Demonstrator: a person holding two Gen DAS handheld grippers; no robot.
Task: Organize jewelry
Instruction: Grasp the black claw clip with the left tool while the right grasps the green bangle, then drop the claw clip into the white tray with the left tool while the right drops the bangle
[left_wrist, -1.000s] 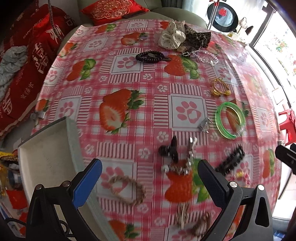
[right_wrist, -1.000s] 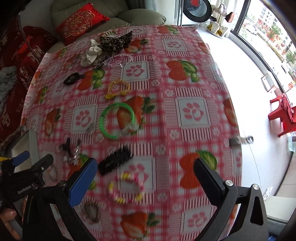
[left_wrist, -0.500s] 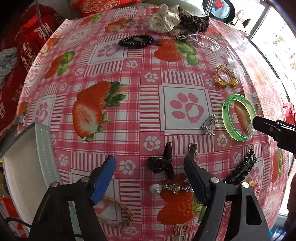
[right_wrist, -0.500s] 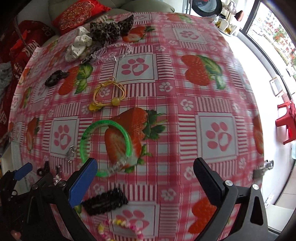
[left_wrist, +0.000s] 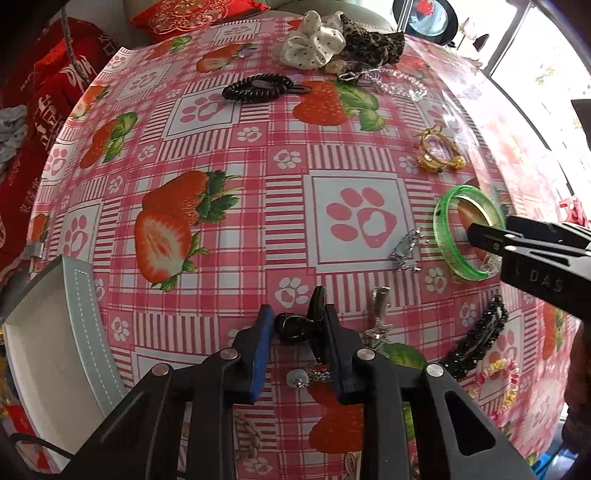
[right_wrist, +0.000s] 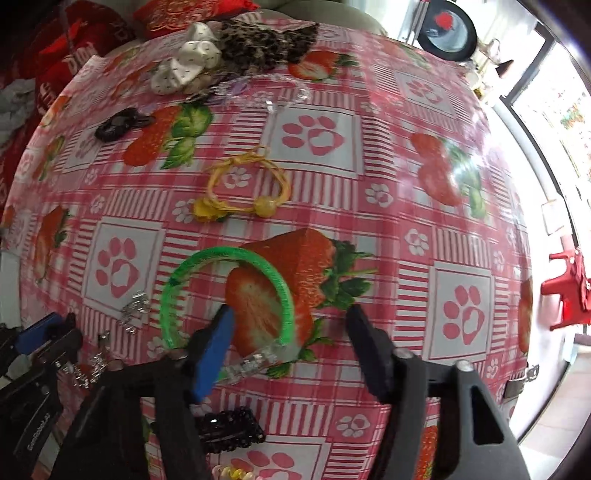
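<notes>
Both my tongs have dropped closer to the cloth (left_wrist: 258, 229), jaws just closing | left gripper (left_wrist: 299, 328) pinching black clip (left_wrist: 295, 326) | right gripper (right_wrist: 291, 332) unclamped, straddling green bangle's (right_wrist: 221, 254) rim

The left tool (left_wrist: 299, 328) is seen low over the worktop (left_wrist: 258, 221), its jaws just drawn in around a black claw clip (left_wrist: 295, 326); pad contact cannot be confirmed. The right tool (left_wrist: 480, 236) is poked into the green bangle (left_wrist: 445, 236) at right. A silver charm (left_wrist: 406, 251) is laid between them, a grey tray (left_wrist: 85, 314) at left.
</notes>
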